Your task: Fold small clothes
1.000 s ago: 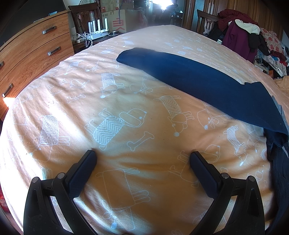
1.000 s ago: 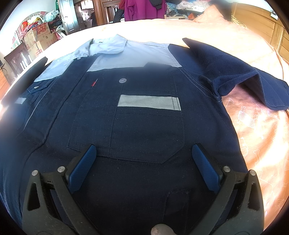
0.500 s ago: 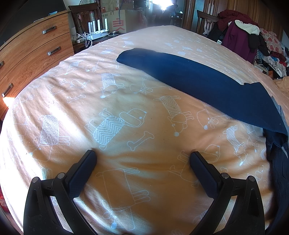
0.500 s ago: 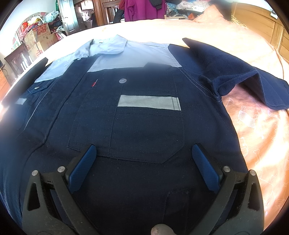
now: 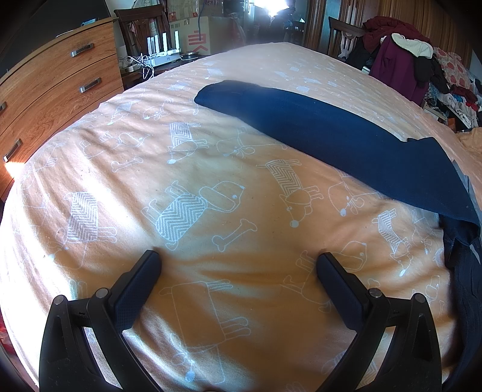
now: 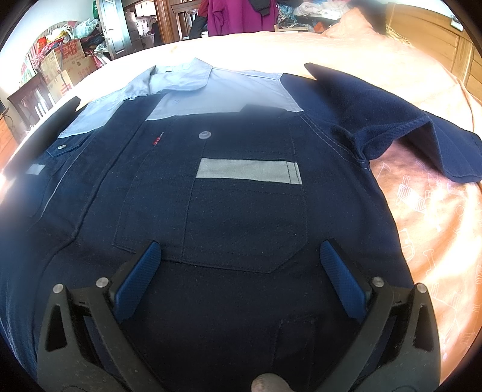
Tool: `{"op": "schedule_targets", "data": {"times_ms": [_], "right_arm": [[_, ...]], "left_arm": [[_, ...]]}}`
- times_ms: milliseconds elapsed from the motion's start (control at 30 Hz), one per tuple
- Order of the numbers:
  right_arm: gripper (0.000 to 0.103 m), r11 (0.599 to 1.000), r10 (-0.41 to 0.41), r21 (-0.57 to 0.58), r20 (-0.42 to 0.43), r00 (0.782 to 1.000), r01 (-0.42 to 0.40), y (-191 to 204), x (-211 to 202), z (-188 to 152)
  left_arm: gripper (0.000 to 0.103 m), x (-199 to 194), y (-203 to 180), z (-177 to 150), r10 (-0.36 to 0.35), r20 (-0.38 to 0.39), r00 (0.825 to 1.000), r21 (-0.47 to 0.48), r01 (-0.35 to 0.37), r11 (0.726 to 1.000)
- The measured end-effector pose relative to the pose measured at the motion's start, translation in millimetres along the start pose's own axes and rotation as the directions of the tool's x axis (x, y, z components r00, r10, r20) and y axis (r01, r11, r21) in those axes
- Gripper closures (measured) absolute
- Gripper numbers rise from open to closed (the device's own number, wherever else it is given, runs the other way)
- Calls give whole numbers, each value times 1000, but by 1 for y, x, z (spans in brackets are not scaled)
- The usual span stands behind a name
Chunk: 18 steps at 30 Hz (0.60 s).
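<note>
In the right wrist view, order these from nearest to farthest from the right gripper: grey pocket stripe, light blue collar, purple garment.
1. Grey pocket stripe, straight ahead of the right gripper.
2. Light blue collar, farther up the shirt, slightly left.
3. Purple garment, hanging beyond the bed.

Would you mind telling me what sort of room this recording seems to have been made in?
Most likely a home bedroom. A navy work shirt lies on a bed with an orange dog-print sheet, a wooden chest of drawers stands beside it, and clothes are heaped on a chair.
</note>
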State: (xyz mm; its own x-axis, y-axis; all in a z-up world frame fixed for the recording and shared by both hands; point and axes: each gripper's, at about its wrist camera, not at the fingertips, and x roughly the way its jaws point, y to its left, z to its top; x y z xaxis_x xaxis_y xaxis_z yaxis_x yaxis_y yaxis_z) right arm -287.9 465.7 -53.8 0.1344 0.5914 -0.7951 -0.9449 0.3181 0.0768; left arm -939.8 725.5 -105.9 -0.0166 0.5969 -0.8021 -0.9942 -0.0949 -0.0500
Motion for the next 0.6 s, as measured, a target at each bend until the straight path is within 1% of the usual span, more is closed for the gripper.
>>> {"op": "schedule_targets", "data": {"times_ms": [167,233,267,400,433,467,533,600], "right_arm": [[0,1000,-5,-4,-2,1000,5,1,-1,0],[0,1000,-7,-6,-2,1000,7,1,-1,0],[0,1000,-9,-7,-1,1000,9,1,-2,0],[0,1000,-13,-10,-3,1000,13,1,-1,1],[0,1000,-17,-12,-4,1000,17,1,-1,1],[0,1000,-20,-14,-4,1000,20,2,-1,1],[0,1000,-22,-15,-4,1000,22,1,0,1],[0,1000,-25,-17,-5,1000,24,2,1,2]], "left_arm": [[0,-2,-4,1,20,-21,1000,16,-20,1000],[0,-5,-3,3,11,-39,999,16,-10,1000],[0,-8,-2,4,-2,-40,999,12,2,1000],[0,-14,9,10,-64,-37,997,-55,62,997],[0,-15,12,14,-96,-36,995,-78,93,993],[0,-15,16,21,-141,-31,989,-113,137,984],[0,-12,30,33,-234,-9,972,-213,227,950],[0,0,48,47,-338,18,941,-351,322,879]]}}
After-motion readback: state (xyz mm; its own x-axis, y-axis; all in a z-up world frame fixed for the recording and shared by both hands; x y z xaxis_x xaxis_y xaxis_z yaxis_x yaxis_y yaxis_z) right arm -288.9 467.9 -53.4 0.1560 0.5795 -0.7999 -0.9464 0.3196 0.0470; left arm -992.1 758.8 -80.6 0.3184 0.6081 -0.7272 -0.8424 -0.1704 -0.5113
